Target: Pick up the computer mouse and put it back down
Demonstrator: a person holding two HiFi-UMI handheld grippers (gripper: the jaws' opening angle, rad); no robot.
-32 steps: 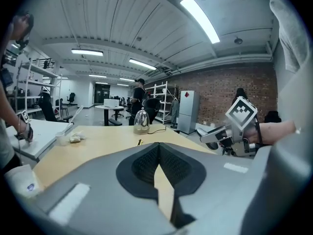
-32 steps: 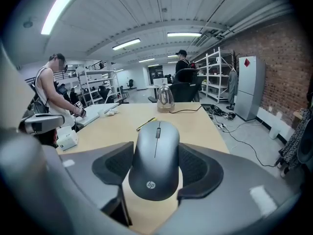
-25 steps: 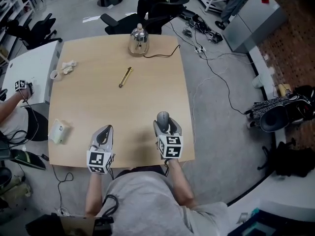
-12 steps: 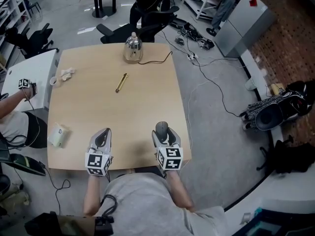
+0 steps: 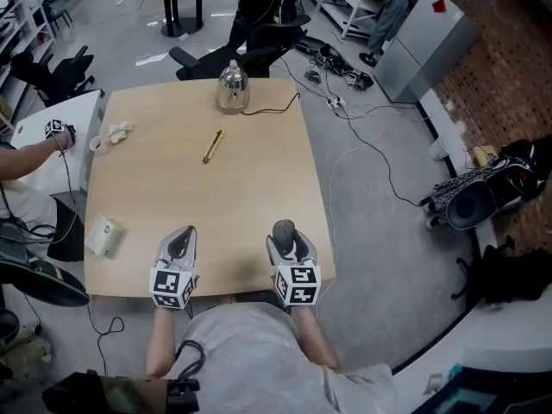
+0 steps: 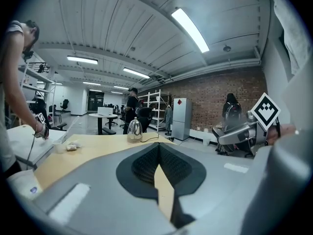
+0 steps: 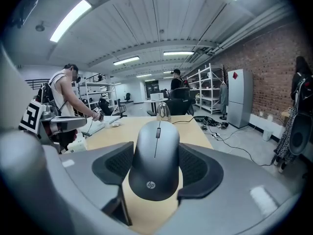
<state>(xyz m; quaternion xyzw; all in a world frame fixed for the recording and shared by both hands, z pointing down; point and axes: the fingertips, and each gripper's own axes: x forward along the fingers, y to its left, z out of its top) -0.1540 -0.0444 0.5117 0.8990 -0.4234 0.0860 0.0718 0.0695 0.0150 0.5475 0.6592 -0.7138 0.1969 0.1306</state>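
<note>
Grey shirt (image 5: 246, 356), grey jaws, black-white marker cubes (image 5: 172, 288)

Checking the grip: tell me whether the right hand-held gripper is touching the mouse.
Touching. The right gripper view shows the mouse squeezed between both pads of the right hand-held gripper, no gap.

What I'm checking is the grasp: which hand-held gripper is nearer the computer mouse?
Right. The right hand-held gripper has the computer mouse between its jaws; the left hand-held gripper is apart, off to its left, jaws together.
</note>
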